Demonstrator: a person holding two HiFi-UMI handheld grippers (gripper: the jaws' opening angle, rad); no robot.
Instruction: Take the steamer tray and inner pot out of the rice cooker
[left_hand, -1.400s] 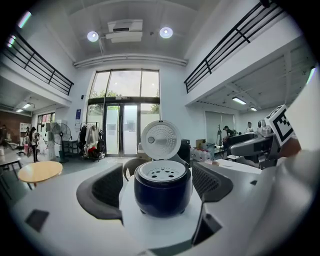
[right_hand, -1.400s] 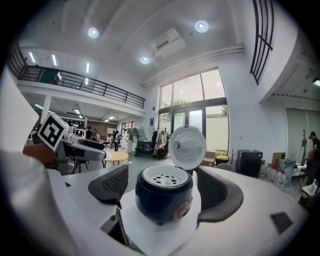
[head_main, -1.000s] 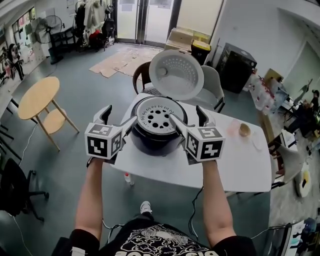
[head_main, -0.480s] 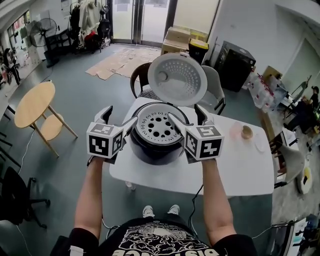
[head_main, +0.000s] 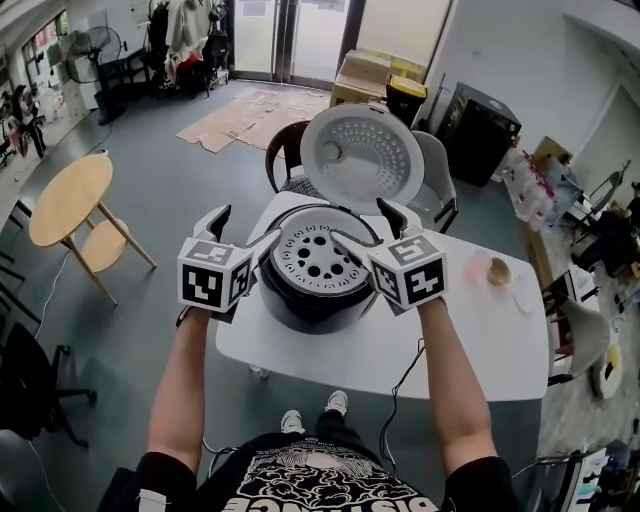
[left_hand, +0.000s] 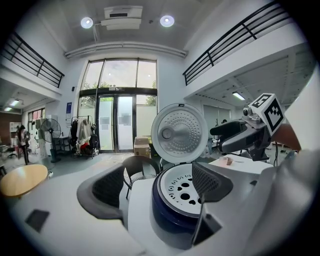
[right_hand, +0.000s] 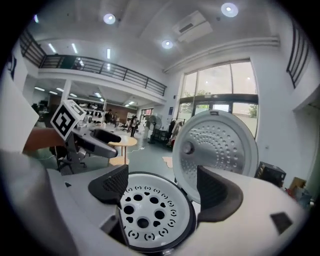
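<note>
- Two handheld grippers hang over an open rice cooker (head_main: 318, 295), which stands on a white tabletop (head_main: 480, 325). A person's bare forearms reach in from below.
- At the far side of the cooker, the round lid (head_main: 355, 155) stands raised, with its dimpled inner face towards the person.
- Sitting in the cooker's mouth, close under the rim, is the steamer tray (head_main: 317, 258). It is a white disc pierced with round and heart-shaped holes.
- Beneath the tray, the inner pot is covered and does not show.
- At the cooker's left edge is the left gripper (head_main: 243, 232). Its fingers (left_hand: 102, 187) are spread wide and hold nothing. In the left gripper view one finger hangs outside the cooker's wall and the other over the tray's edge.
- On the other side, the right gripper (head_main: 366, 228) mirrors it. Its fingers (right_hand: 112, 182) are also spread and empty, with the tray lying below and between them.
- No view shows clearly whether any finger touches the tray or the rim.
- The tray looks like thin, stiff plastic, so it is probably light and smooth. Its outer edge on opposite sides seems the best hold, with the tray lifted level.
- The pot is likely heavier, with a thin and perhaps slippery rim. It would want a firm pinch on the rim from both sides.
</note>
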